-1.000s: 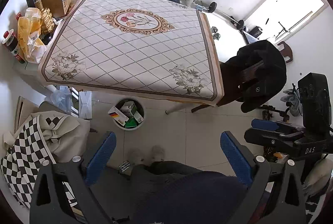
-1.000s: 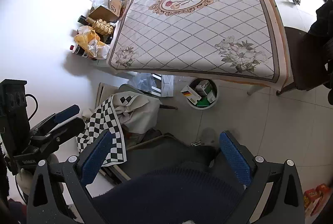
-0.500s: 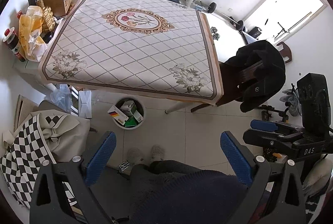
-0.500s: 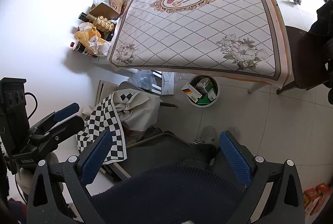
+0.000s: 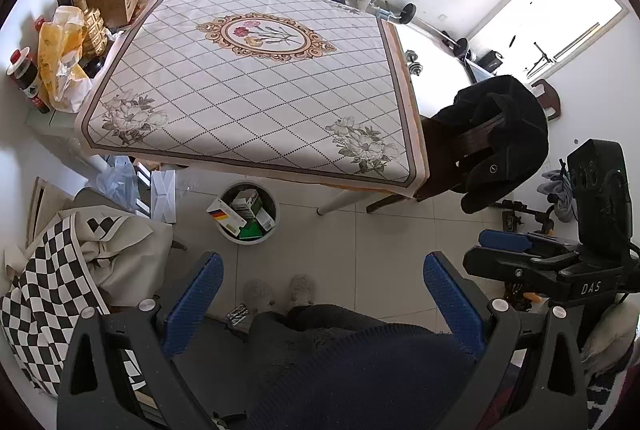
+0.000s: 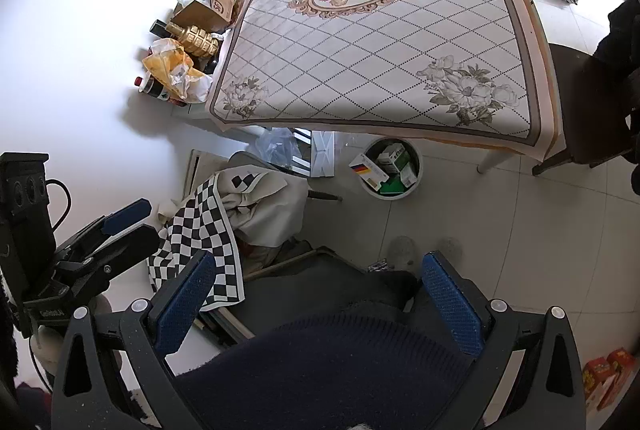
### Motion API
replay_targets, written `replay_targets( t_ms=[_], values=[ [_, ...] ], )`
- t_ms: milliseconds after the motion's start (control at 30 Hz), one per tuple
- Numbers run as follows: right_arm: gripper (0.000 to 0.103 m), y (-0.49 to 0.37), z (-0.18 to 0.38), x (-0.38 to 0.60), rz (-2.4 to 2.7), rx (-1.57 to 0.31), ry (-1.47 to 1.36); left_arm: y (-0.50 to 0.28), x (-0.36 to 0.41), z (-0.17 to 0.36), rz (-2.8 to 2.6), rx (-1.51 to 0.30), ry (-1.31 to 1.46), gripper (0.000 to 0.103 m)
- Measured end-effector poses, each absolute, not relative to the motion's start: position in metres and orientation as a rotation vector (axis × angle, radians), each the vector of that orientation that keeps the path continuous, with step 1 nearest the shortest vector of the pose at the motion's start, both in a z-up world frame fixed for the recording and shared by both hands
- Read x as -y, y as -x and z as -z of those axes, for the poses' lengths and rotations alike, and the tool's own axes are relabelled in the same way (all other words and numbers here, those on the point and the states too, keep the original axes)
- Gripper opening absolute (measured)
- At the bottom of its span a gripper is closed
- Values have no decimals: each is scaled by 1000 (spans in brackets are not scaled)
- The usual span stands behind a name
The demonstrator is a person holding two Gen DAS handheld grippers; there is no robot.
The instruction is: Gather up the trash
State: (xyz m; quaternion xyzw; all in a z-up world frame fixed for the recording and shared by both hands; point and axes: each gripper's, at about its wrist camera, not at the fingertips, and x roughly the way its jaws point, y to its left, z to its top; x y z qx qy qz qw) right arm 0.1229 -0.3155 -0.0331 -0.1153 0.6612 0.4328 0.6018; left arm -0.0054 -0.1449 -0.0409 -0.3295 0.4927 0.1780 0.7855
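A round white bin (image 5: pixel 248 211) (image 6: pixel 391 170) stands on the floor under the table's near edge, holding several small cardboard boxes. My left gripper (image 5: pixel 320 288) is open, high above the floor, with nothing between its blue pads. My right gripper (image 6: pixel 316 288) is open too, with nothing in it. Each gripper shows from the side in the other's view, the right gripper (image 5: pixel 532 258) and the left gripper (image 6: pixel 92 250). A small shiny scrap (image 5: pixel 237 313) (image 6: pixel 378 265) lies on the tiles near the person's slippers (image 5: pixel 280 292).
A table with a diamond-pattern floral cloth (image 5: pixel 256 86) (image 6: pixel 384 50) fills the middle. Boxes, bottles and a yellow bag (image 5: pixel 60 58) crowd its left side. A chair with a black coat (image 5: pixel 500 134) stands right. A checkered cloth (image 5: pixel 52 278) drapes over a seat.
Both views have risen slightly and tilted, so the table and bin have drifted a little. Both grippers stay open.
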Motion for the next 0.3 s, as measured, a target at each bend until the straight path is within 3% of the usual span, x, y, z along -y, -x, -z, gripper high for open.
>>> replay_targets(
  t_ms=[300],
  values=[
    [103, -123, 34, 320, -1008, -1534, 270, 7, 150, 41, -383, -1051, 719, 102]
  ],
)
